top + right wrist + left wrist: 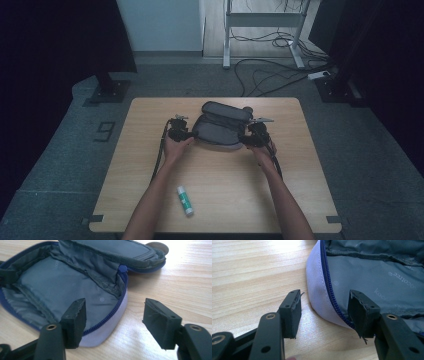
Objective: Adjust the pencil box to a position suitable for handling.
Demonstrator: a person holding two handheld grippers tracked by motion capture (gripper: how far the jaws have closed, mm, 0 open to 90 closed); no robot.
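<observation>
Pouch: a grey zip pouch [218, 126] lies unzipped and spread flat at the far middle of the wooden surface [150, 150], its lid flap folded back so the grey lining faces up, ready for something to go in.
Left tongs: the left tongs [325, 305] sit at the pouch's left end, jaws parted and straddling the pale rim and blue zipper [329, 282]; one jaw is over the bare wood, the other over the lining. No pad presses the fabric that I can see, so nothing is gripped yet.
Right tongs: the right tongs [115, 315] stand at the opposite end, also open, one jaw above the lining and one out over the wood, with the rounded corner of the rim between them.
Why so placed: a hand at each end looks like a way to pin or stretch the soft pouch so its mouth holds wide.
Glue stick: a white and green glue stick [185, 200] lies alone near the front edge, well apart from the pouch; likely the thing meant to go inside.
Zipper pull: the blue slider [122, 268] rests at the far bend, out of the way.
</observation>
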